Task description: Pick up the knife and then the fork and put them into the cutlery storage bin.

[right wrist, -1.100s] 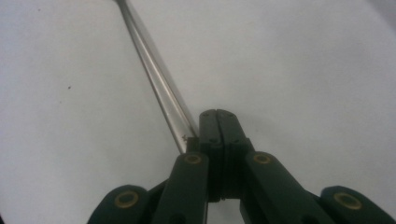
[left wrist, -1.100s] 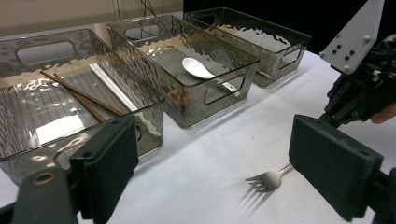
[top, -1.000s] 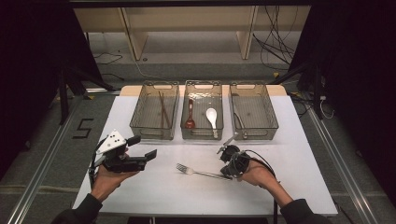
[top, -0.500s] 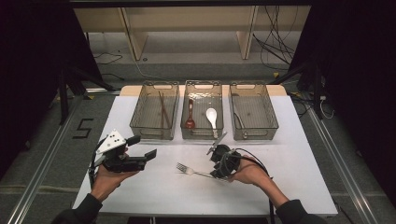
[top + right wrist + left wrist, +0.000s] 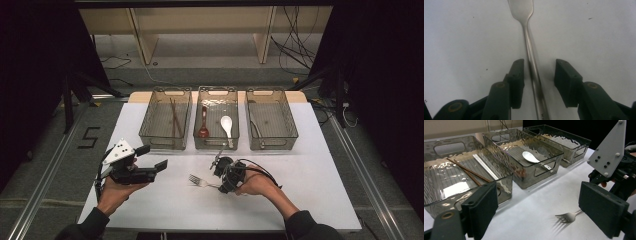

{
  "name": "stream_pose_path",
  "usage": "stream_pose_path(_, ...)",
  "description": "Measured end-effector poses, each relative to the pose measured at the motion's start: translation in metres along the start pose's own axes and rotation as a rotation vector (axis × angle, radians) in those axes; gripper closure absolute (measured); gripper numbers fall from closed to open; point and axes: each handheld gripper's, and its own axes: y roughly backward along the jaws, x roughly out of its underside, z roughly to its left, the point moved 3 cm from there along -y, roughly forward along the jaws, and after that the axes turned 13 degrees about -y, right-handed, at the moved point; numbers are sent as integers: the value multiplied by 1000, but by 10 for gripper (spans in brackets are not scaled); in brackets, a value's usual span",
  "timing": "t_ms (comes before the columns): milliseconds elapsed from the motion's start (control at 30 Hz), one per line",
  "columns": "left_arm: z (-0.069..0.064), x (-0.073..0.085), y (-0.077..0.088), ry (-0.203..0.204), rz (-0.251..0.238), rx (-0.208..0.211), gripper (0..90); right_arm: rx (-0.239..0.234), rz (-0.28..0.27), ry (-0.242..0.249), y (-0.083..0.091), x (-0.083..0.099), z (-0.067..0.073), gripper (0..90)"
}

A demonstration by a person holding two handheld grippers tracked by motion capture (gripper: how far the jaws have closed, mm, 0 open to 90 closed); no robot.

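Observation:
A metal fork point(image 5: 200, 181) lies on the white table, tines to the left. My right gripper point(image 5: 221, 186) sits low over its handle. In the right gripper view the fork point(image 5: 530, 47) runs between the two pads of that gripper point(image 5: 540, 63); its jaws have just been opening and neither pad presses on the handle. My left gripper point(image 5: 152, 157) is held at the table's left front, pointing right, open with nothing between its fingers. The left gripper view has the fork point(image 5: 569, 216) ahead of that gripper point(image 5: 539, 202), with the right gripper's grey plate point(image 5: 610, 147) beyond.
Three clear bins stand in a row at the back of the table. The left bin point(image 5: 150, 137) holds chopsticks point(image 5: 174, 117). The middle bin point(image 5: 216, 146) holds a brown spoon point(image 5: 203, 125) and a white spoon point(image 5: 227, 125). The right bin point(image 5: 272, 145) has a dark utensil along its left wall.
My right hand has slid left along the fork's handle toward the tines. The fork lies where it did. The left gripper has not moved.

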Motion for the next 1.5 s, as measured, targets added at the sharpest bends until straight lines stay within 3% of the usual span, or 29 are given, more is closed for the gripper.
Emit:
stream_pose_path(233, 0, 1, 0, -11, 9, 3, 154, 32, 19, 12, -1, -3, 3, 664)
stream_pose_path(767, 0, 0, 0, -8, 5, 1, 154, 22, 24, 22, -1, -4, 5, 834)
stream_pose_path(1200, 0, 0, 0, -9, 4, 1, 154, 33, 24, 38, 1, -2, 5, 843)
stream_pose_path(1500, 0, 0, 1, -6, 2, -1, 154, 18, -17, 20, 8, -1, -2, 843)
